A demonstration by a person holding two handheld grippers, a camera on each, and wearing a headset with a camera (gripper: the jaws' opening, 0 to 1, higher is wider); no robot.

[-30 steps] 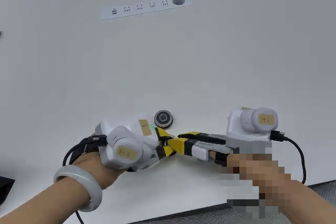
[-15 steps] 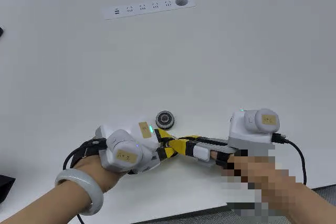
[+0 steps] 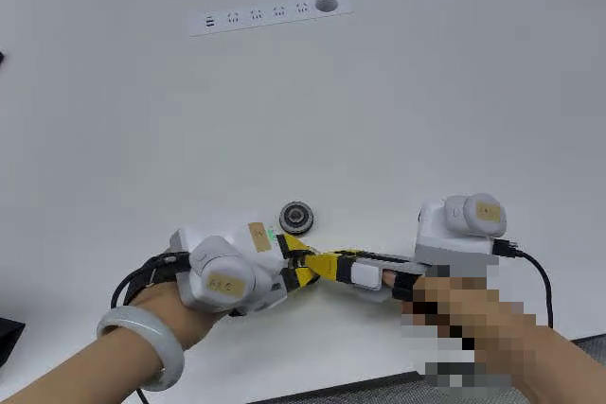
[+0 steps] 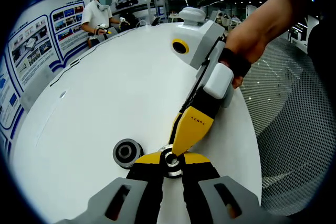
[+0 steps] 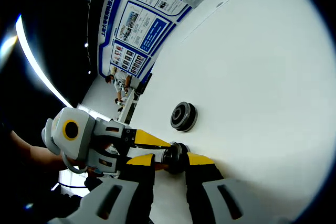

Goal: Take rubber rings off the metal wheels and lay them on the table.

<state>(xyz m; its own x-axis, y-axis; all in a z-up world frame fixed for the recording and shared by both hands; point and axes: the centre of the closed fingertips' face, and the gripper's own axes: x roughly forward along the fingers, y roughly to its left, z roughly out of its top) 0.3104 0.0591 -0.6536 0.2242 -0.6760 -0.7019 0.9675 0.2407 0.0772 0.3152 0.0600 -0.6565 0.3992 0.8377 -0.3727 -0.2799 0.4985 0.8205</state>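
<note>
Both left claw point(image 4: 172, 159) and right claw point(image 5: 173, 160) tight on 1 metal wheel point(image 4: 171, 164), 2nd wheel point(image 3: 296, 218) just beside.

Count: 2 metal wheels, 2 grippers, 1 power strip point(image 3: 270, 14), 1 bangle point(image 3: 142, 338).
Wheels: 1 loose wheel point(image 3: 296, 218) on the table point(image 3: 454, 111), 1 held wheel point(image 4: 171, 161) pinched by both grippers: left gripper point(image 4: 171, 165), right gripper point(image 5: 175, 162).
</note>
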